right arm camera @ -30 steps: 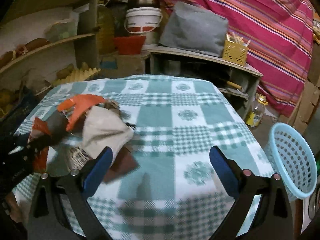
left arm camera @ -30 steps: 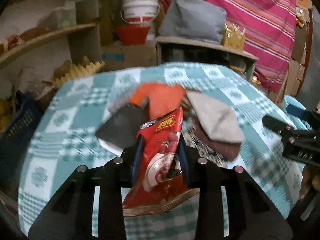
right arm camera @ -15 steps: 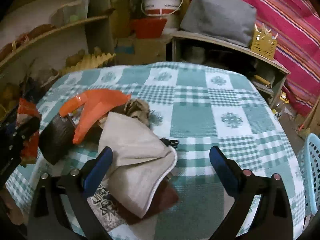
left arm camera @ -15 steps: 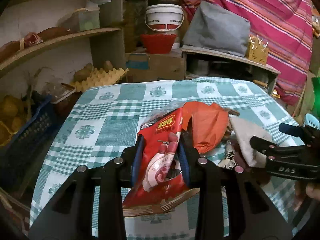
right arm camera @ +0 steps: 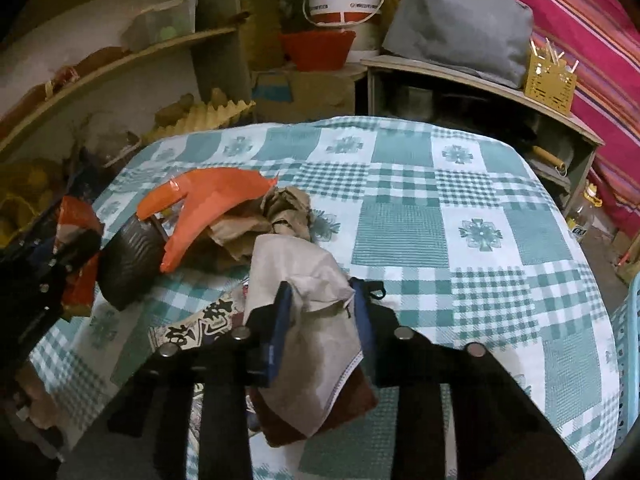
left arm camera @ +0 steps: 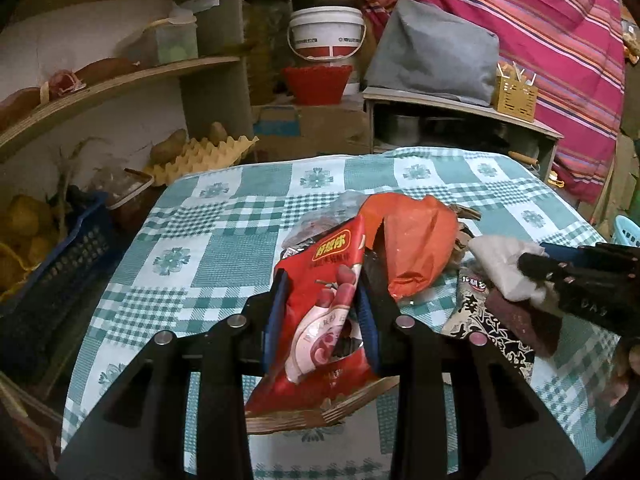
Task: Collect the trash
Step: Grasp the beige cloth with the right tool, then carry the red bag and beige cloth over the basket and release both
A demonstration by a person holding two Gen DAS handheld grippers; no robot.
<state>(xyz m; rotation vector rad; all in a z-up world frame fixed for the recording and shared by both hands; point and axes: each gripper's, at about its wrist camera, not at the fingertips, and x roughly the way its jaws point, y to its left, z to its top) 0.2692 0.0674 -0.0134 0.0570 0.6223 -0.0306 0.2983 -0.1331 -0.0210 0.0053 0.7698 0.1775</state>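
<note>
Left tool is clamped on the red snack bag, held above the counter. Right tool has just been closing and now pinches the beige pouch on the near pile, long axis running away from it. Blue basket sits right, nearer the right hand.

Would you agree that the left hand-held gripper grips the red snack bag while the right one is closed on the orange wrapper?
Not quite. The right wrist view shows the right hand-held gripper closed on the beige pouch, not the orange wrapper. The left hand-held gripper does grip the red snack bag.
</note>
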